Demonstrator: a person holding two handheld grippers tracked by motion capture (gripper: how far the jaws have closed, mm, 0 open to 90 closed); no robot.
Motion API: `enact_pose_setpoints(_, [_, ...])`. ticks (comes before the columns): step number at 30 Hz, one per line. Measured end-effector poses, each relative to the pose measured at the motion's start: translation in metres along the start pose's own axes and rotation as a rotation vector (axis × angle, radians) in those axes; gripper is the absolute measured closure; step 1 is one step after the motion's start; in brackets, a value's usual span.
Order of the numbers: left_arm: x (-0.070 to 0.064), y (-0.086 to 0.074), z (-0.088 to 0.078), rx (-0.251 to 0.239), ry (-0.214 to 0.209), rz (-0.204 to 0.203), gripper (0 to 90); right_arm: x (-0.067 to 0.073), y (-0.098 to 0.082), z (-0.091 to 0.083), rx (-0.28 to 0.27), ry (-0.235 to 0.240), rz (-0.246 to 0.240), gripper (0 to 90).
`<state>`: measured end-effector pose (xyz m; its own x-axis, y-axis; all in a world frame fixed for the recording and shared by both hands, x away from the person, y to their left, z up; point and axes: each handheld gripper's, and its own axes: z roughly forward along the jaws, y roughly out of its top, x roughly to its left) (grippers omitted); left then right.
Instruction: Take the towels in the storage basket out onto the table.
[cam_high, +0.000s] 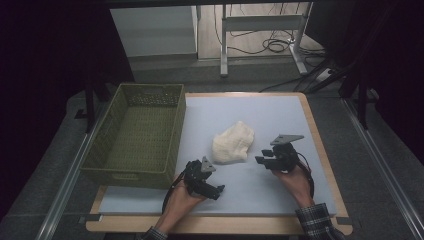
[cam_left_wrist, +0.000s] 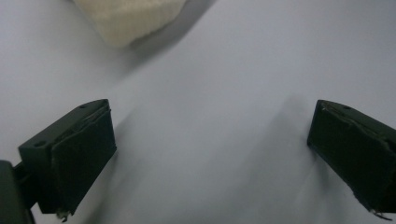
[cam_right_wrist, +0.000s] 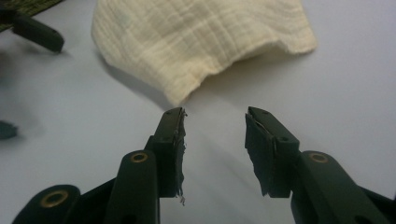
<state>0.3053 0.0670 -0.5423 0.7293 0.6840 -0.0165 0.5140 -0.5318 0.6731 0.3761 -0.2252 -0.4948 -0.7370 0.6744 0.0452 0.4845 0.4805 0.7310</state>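
A crumpled cream cloth (cam_high: 232, 142) lies near the middle of the pale grey mat (cam_high: 280, 115). My left gripper (cam_high: 207, 180) sits low over the mat just in front of and to the left of the cloth. In the left gripper view, the left gripper (cam_left_wrist: 210, 116) has its jaws spread wide with only bare mat between them, and the cloth (cam_left_wrist: 130, 18) is ahead at the upper left. My right gripper (cam_high: 264, 156) is just right of the cloth, pointing at it. The right gripper (cam_right_wrist: 215, 114) is open and holds nothing, with a corner of the cloth (cam_right_wrist: 201, 42) just beyond its tips.
An empty green woven basket (cam_high: 150, 86) stands along the mat's left side. In the right gripper view a jaw of the left gripper (cam_right_wrist: 37, 32) lies at the upper left. Beyond the table are a desk frame (cam_high: 260, 22) and cables on the floor.
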Motion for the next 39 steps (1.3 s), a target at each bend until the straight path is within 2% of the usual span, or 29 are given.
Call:
enact_pose_setpoints(5, [0.004,-0.006,-0.001,-0.021,-0.021,-0.007,0.5,-0.005,0.015,0.017,0.008,-0.001,0.002,59.3])
enact_pose_setpoints(9, [0.003,-0.007,-0.001,-0.031,-0.021,-0.013,0.6,-0.011,0.023,0.030,-0.006,0.027,0.057,58.8])
enact_pose_setpoints(14, [0.003,-0.007,-0.001,-0.032,-0.017,-0.012,0.8,-0.015,0.030,0.041,0.006,0.027,0.068,57.4])
enact_pose_setpoints(15, [0.003,-0.007,-0.001,-0.032,-0.016,-0.011,1.0,-0.016,0.031,0.045,0.013,0.017,0.078,59.0])
enact_pose_setpoints(16, [0.003,-0.008,-0.001,-0.033,-0.015,-0.012,1.1,-0.017,0.032,0.047,0.013,0.023,0.086,64.5])
enact_pose_setpoints(17, [0.003,-0.008,-0.001,-0.034,-0.014,-0.012,1.2,-0.019,0.034,0.051,0.006,0.048,0.098,75.7])
enact_pose_setpoints(18, [0.003,-0.008,-0.001,-0.034,-0.014,-0.012,1.3,-0.019,0.034,0.052,0.004,0.060,0.104,82.8])
enact_pose_setpoints(20, [0.003,-0.008,-0.001,-0.034,-0.014,-0.012,1.4,-0.019,0.036,0.051,-0.013,0.061,0.103,87.6])
enact_pose_setpoints(23, [0.003,-0.008,-0.001,-0.032,-0.013,-0.009,1.4,-0.016,0.039,0.044,-0.026,0.058,0.087,88.2])
enact_pose_setpoints(28, [0.003,-0.008,-0.001,-0.031,-0.014,-0.010,1.5,-0.015,0.051,0.019,-0.067,0.055,0.065,88.3])
enact_pose_setpoints(29, [0.003,-0.008,-0.001,-0.031,-0.014,-0.010,1.5,-0.015,0.051,0.019,-0.067,0.055,0.065,88.3])
enact_pose_setpoints(31, [0.003,-0.008,-0.001,-0.031,-0.014,-0.010,1.5,-0.013,0.063,-0.001,-0.096,0.049,0.052,88.3])
enact_pose_setpoints(33, [0.004,-0.007,-0.001,-0.026,-0.013,-0.002,1.5,-0.012,0.071,-0.014,-0.112,0.042,0.041,88.3])
enact_pose_setpoints(36, [0.004,-0.007,-0.001,-0.026,-0.014,-0.003,1.6,-0.010,0.083,-0.031,-0.136,0.025,0.022,88.3])
enact_pose_setpoints(37, [0.004,-0.007,-0.001,-0.026,-0.014,-0.003,1.6,-0.010,0.083,-0.031,-0.136,0.025,0.022,88.3])
enact_pose_setpoints(38, [0.004,-0.008,-0.001,-0.027,-0.012,-0.002,1.6,-0.006,0.094,-0.045,-0.147,0.002,0.002,88.3])
enact_pose_setpoints(39, [0.004,-0.008,-0.001,-0.027,-0.012,-0.002,1.6,-0.005,0.098,-0.052,-0.157,-0.008,-0.008,88.3])
